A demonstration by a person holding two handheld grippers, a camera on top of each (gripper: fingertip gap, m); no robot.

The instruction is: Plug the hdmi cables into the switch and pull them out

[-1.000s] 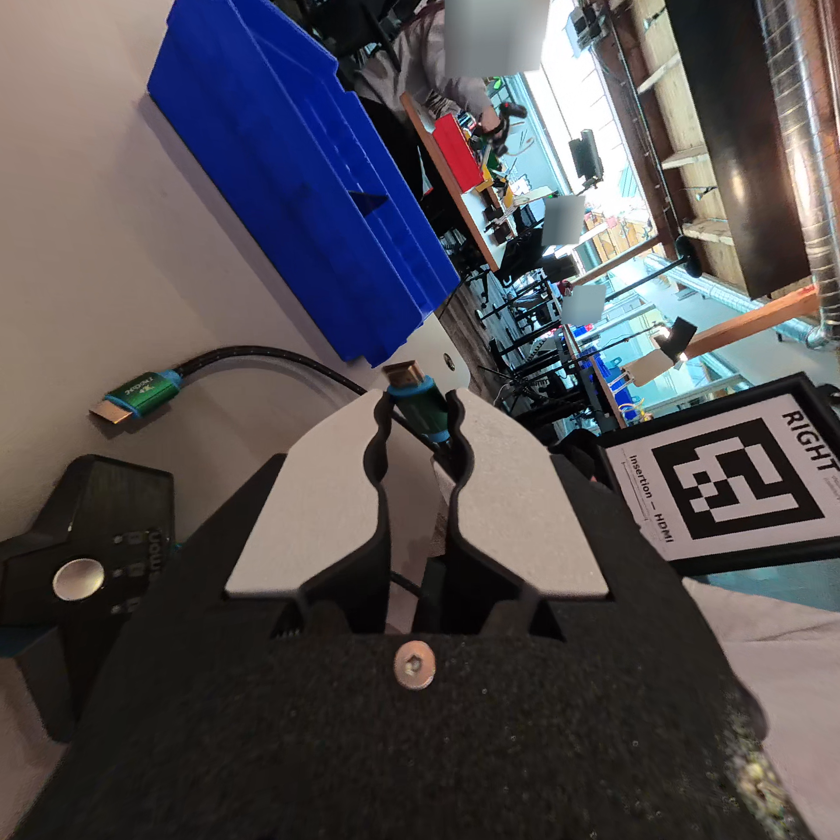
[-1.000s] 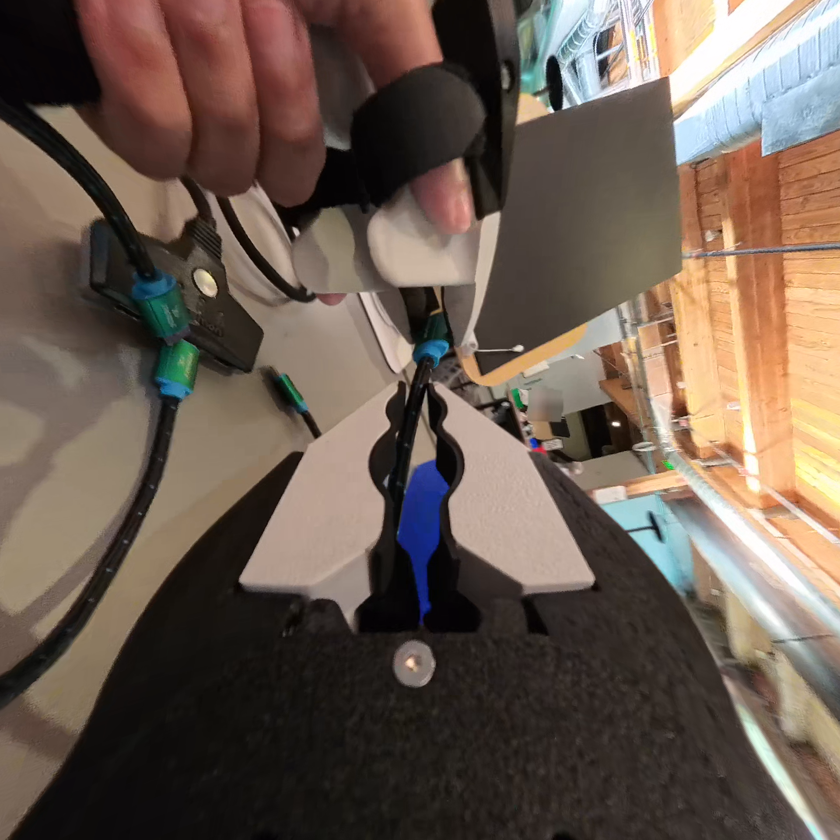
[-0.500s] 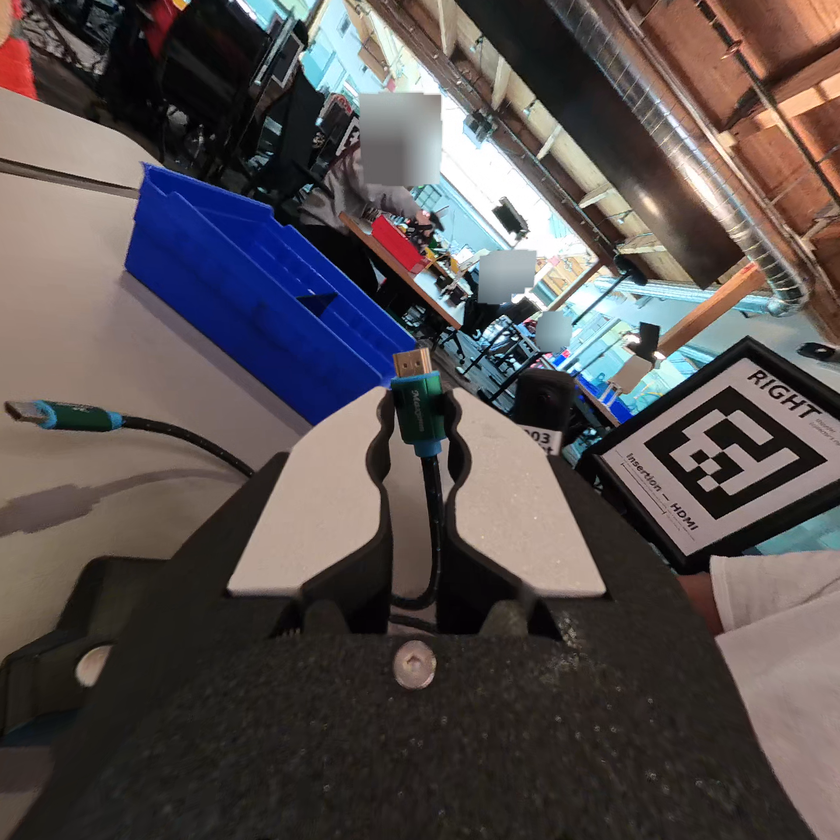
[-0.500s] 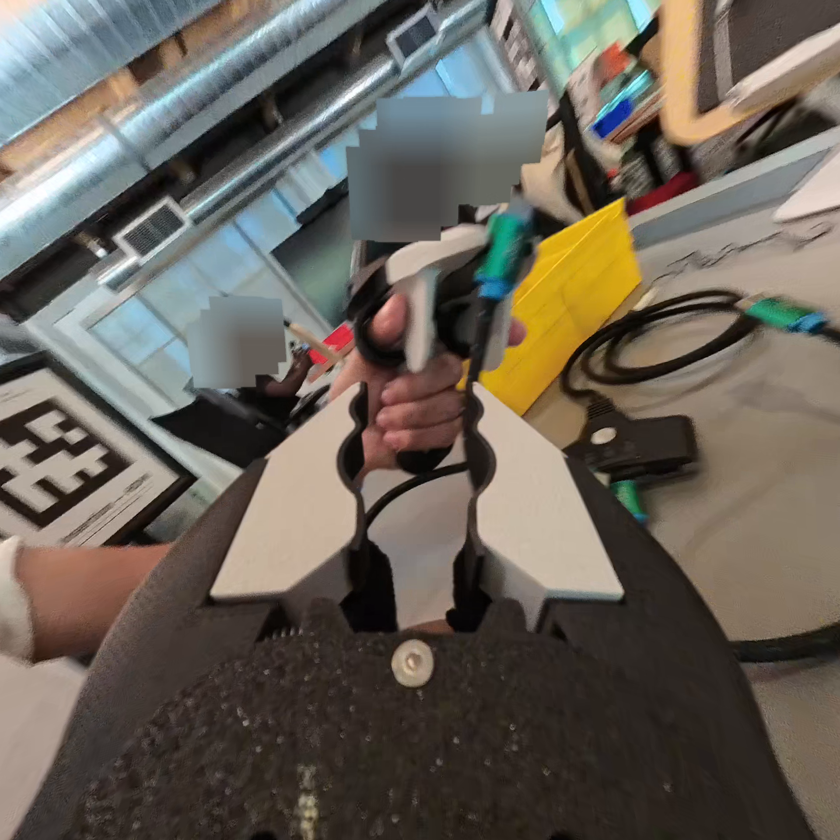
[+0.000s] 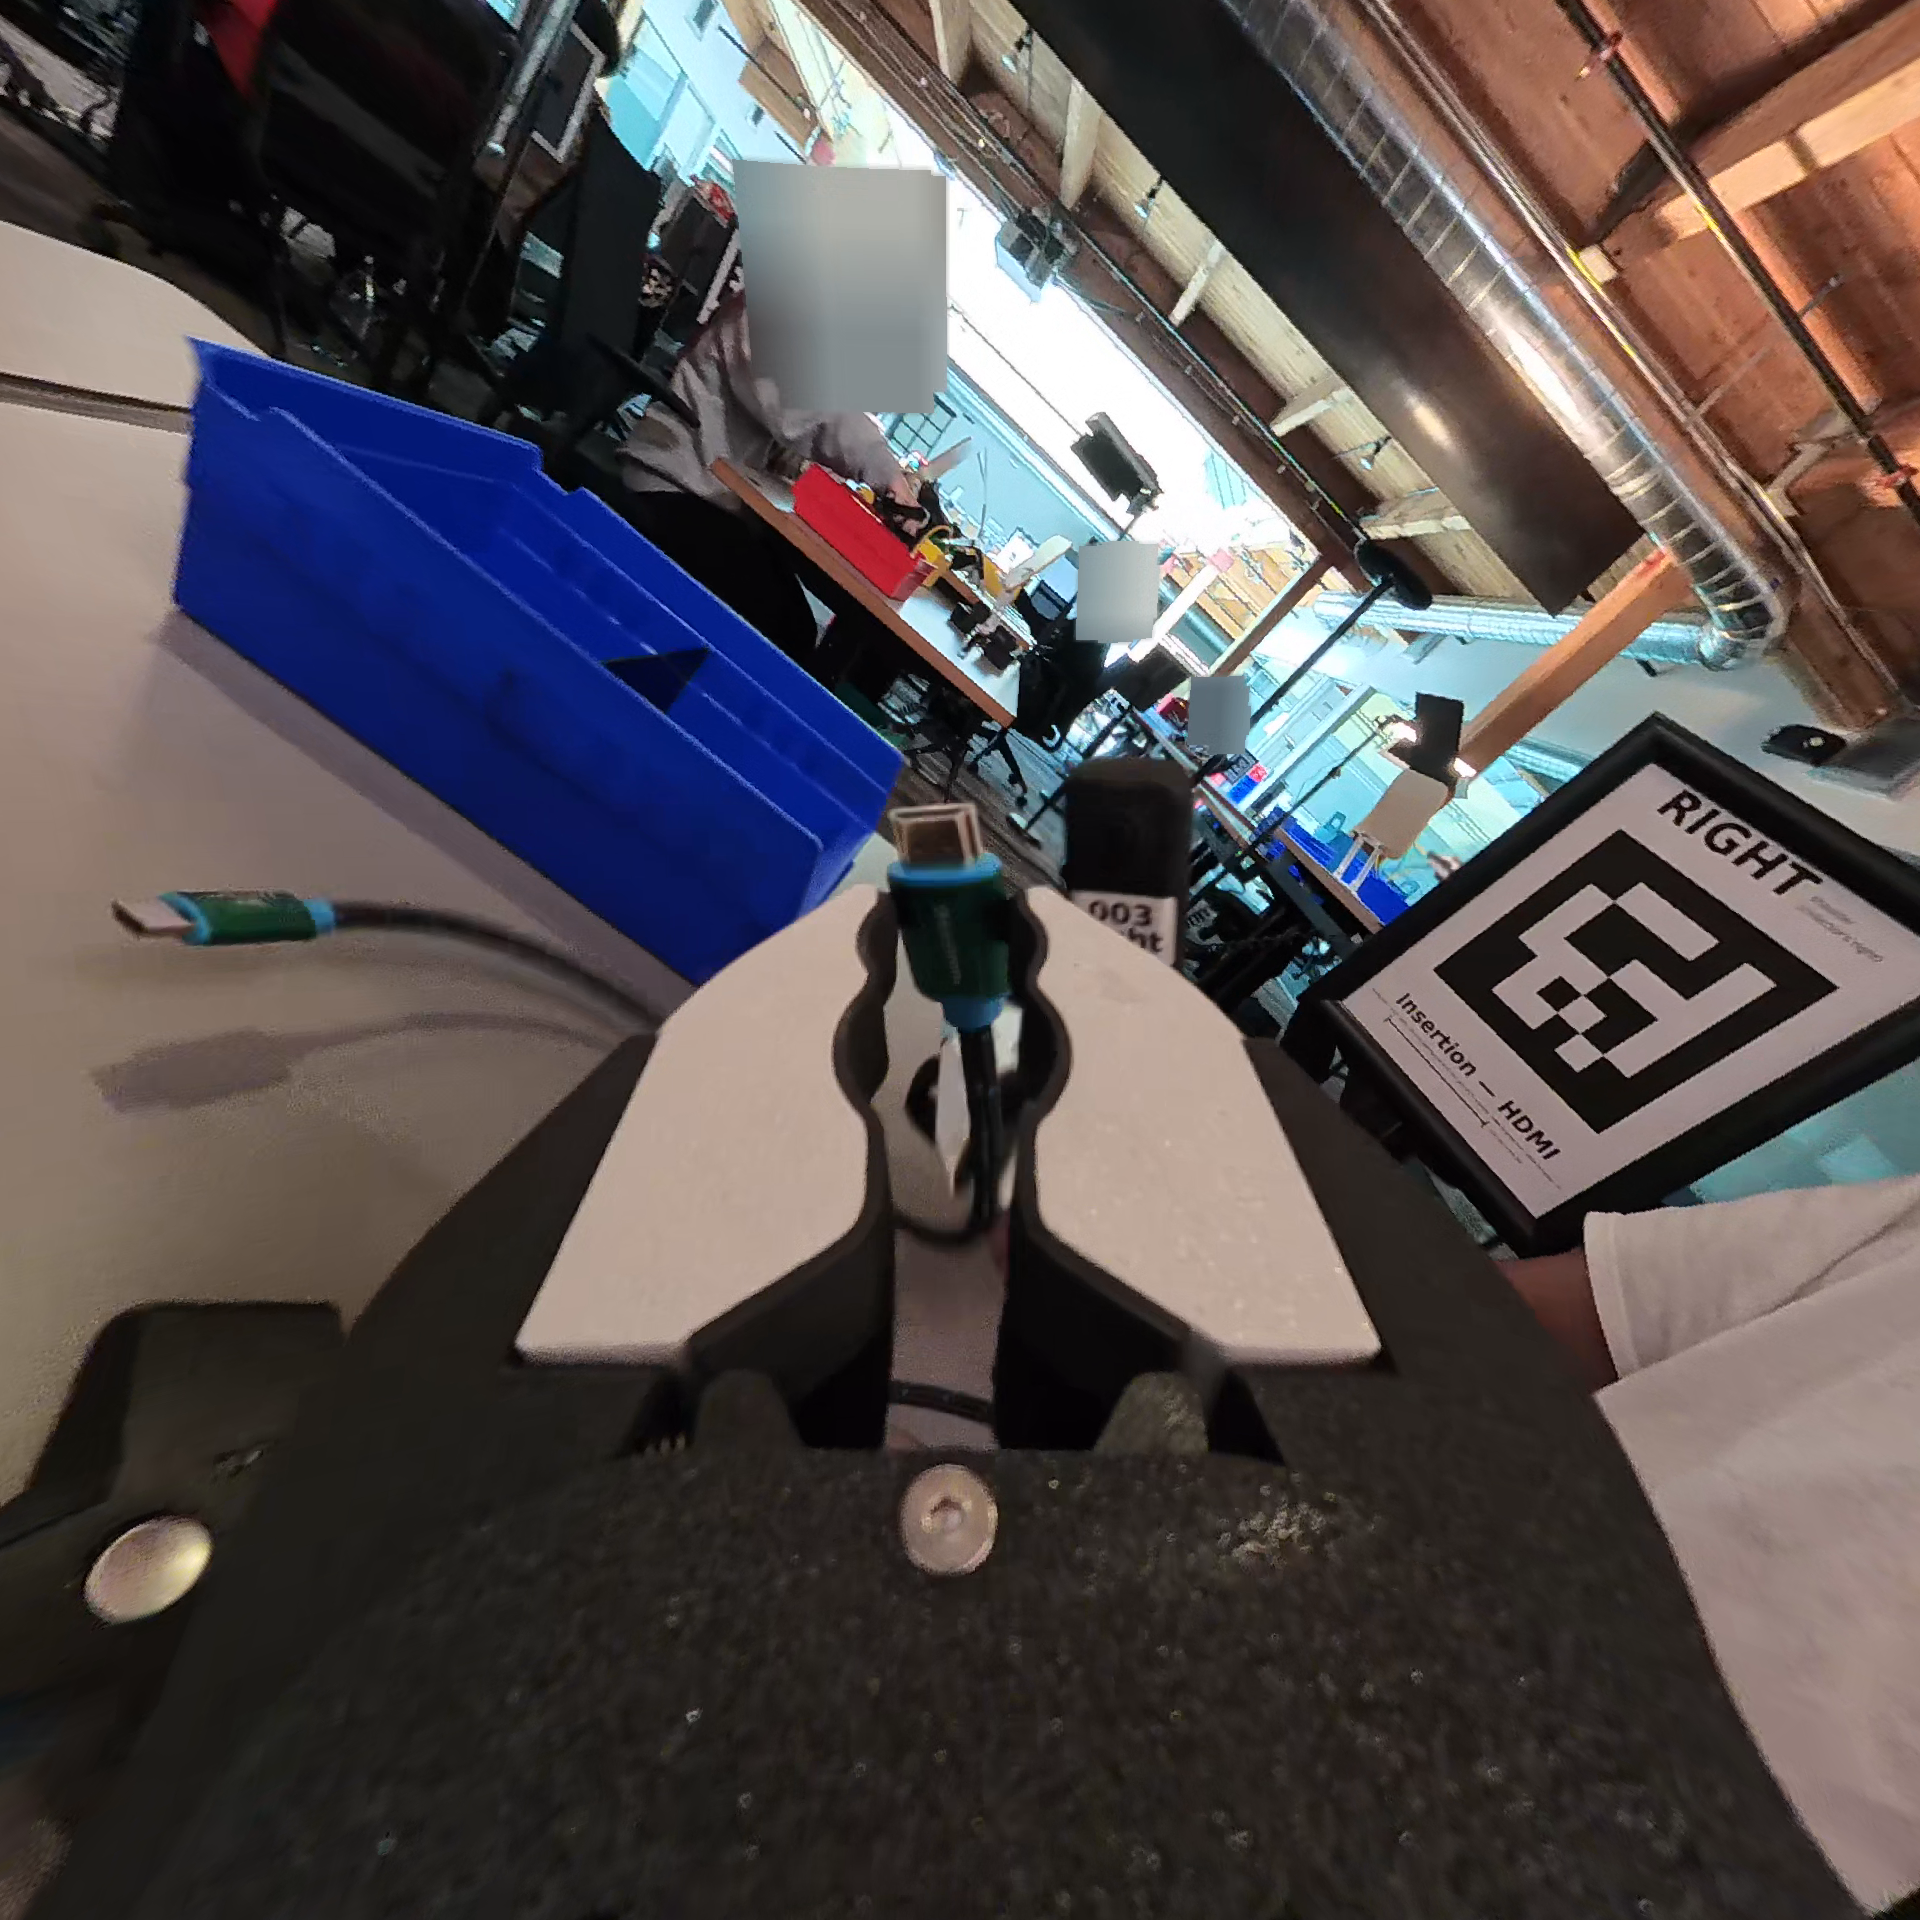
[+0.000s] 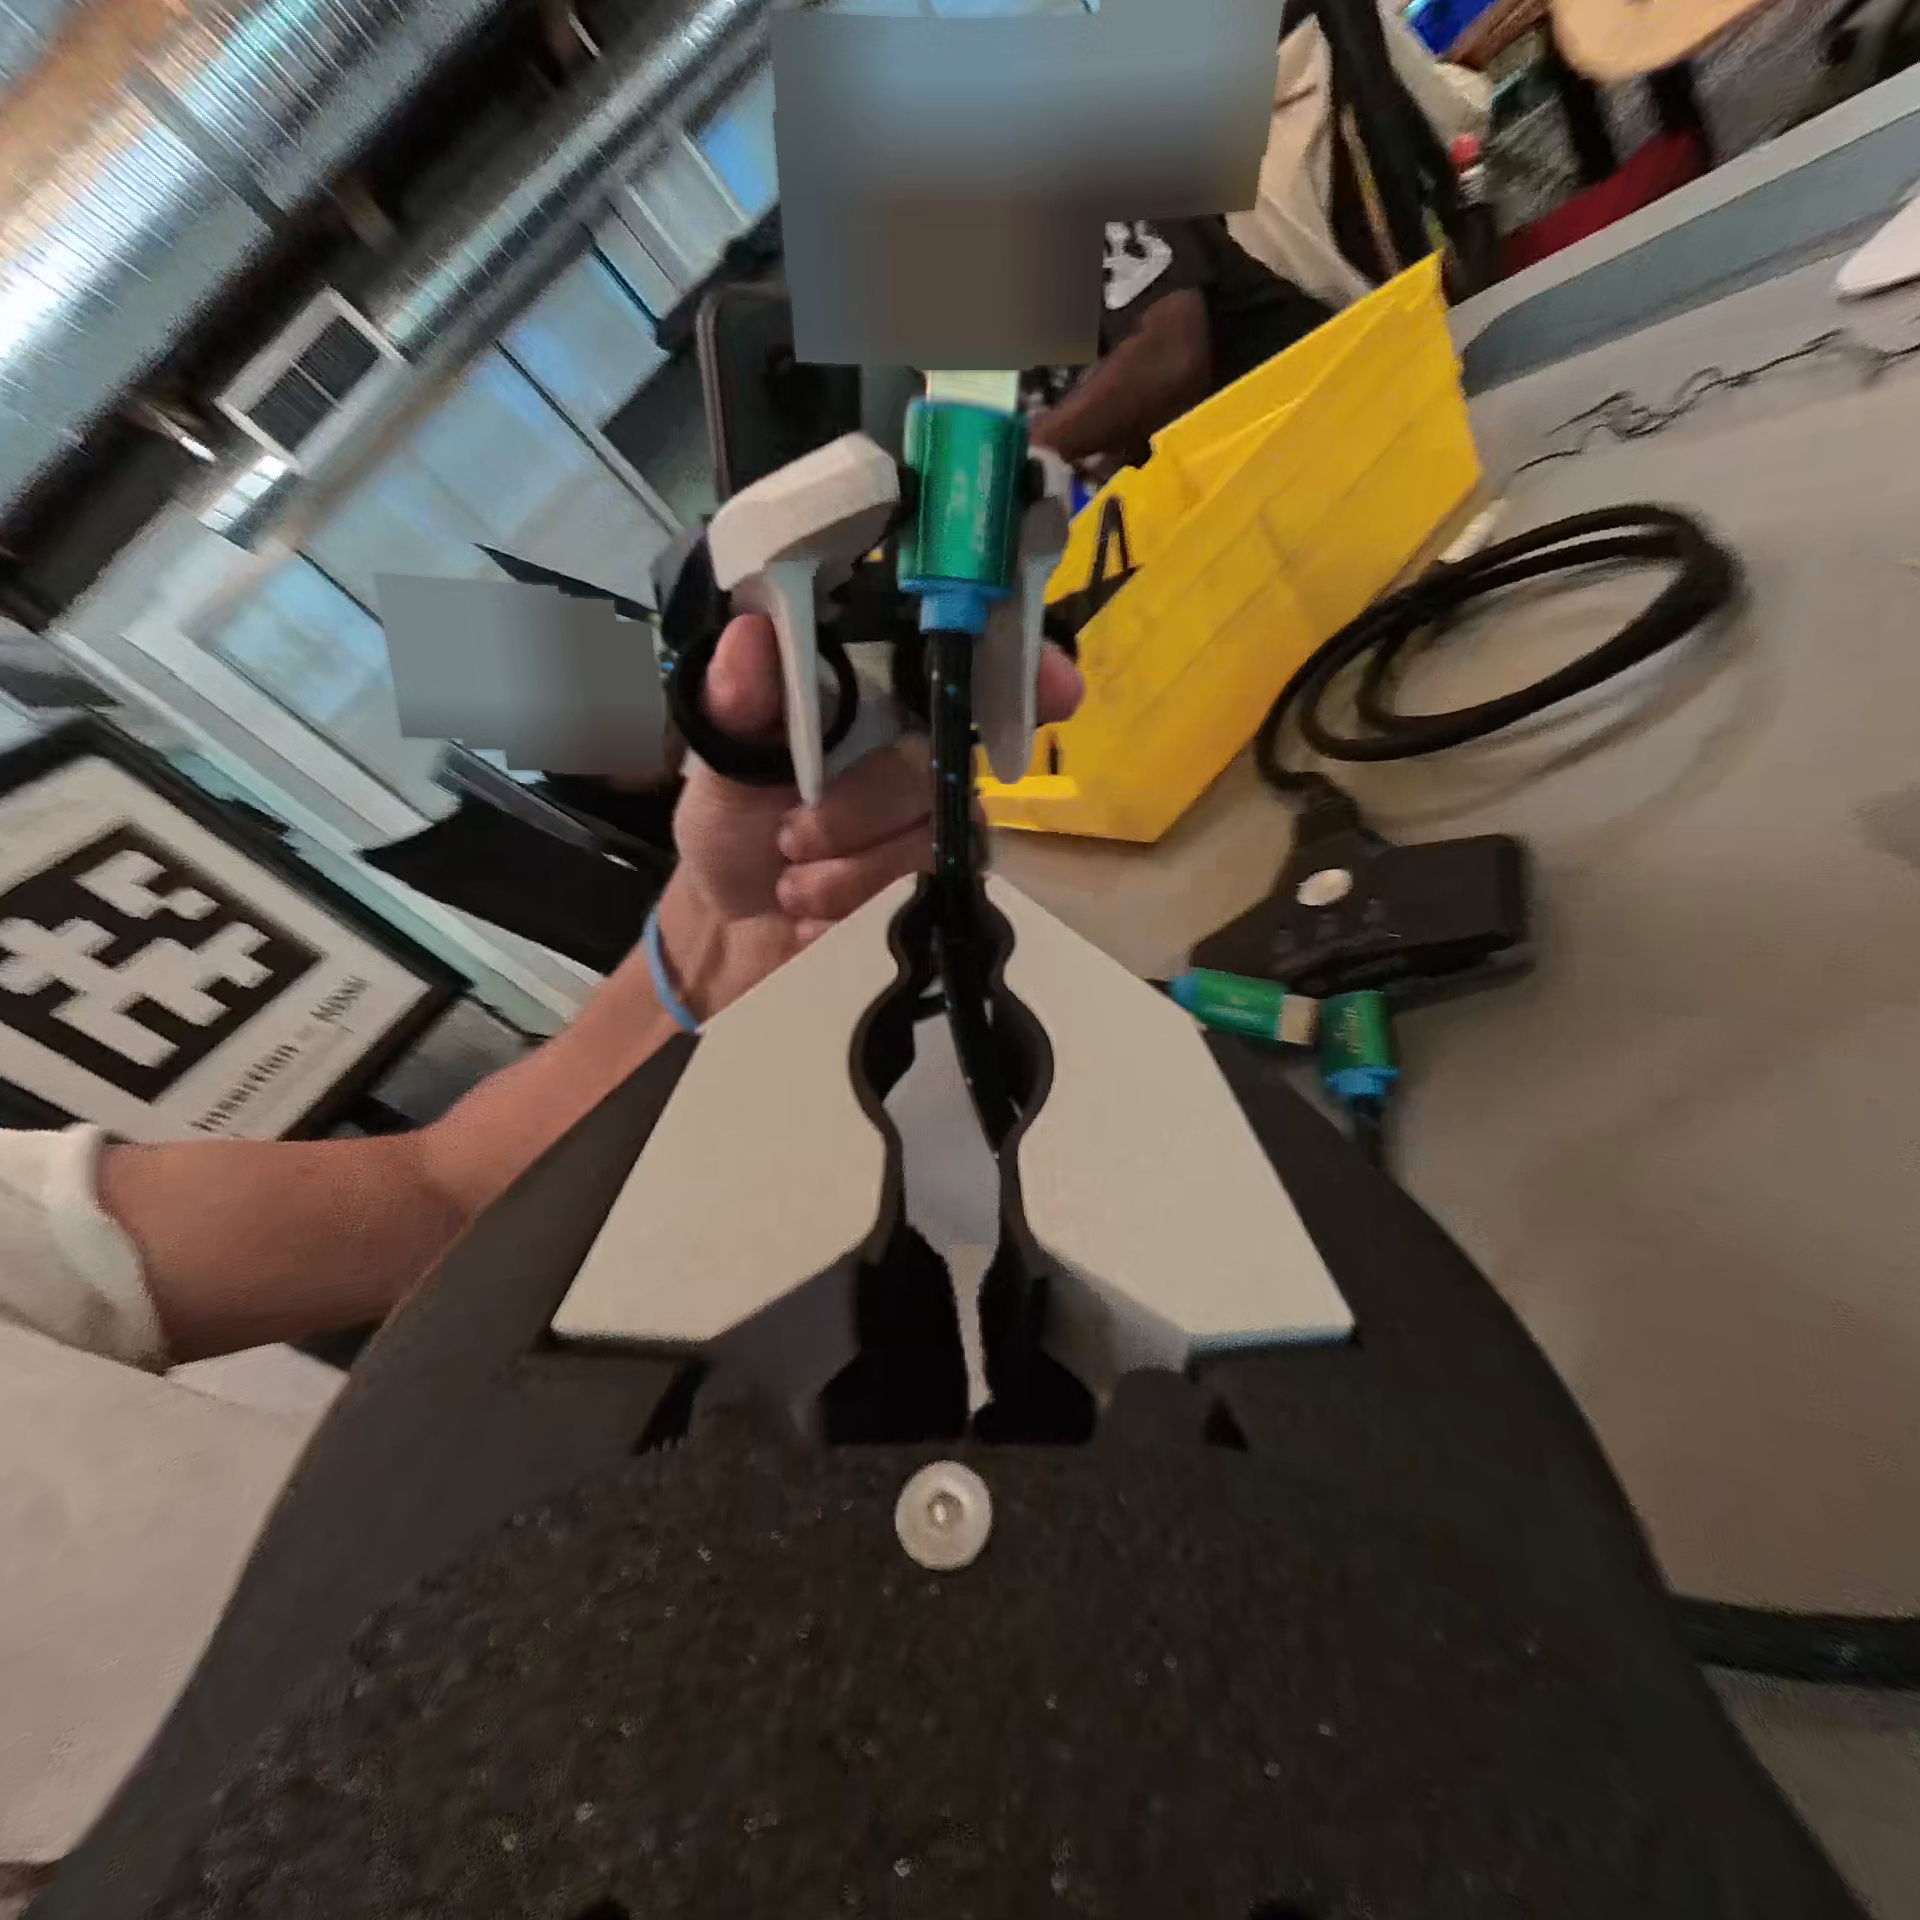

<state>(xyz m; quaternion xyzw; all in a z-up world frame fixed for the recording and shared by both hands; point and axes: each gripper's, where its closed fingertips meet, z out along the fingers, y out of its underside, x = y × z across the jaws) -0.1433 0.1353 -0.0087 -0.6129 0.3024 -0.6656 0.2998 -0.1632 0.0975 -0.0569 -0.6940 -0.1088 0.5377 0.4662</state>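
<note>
My left gripper is shut on a green HDMI plug that points up and away, gold tip free. In the right wrist view the same plug stands upright in the left gripper, held above the table. My right gripper is closed around that plug's black cable just below it. The black switch lies on the table to the right, with two green plugs at its near edge; one shows its bare tip. The switch also shows at lower left in the left wrist view.
A blue bin stands on the table behind a loose green plug. A yellow bin and a coiled black cable lie beyond the switch. A framed black-and-white marker card stands at the right. Tip to tip, the grippers are about 7 centimeters apart. Both grippers' tips are roughly 15 centimeters from the black switch.
The left gripper tipped upward, keeping the plug. The right gripper swung around, was open half a second ago, and has now closed around the cable under the plug.
</note>
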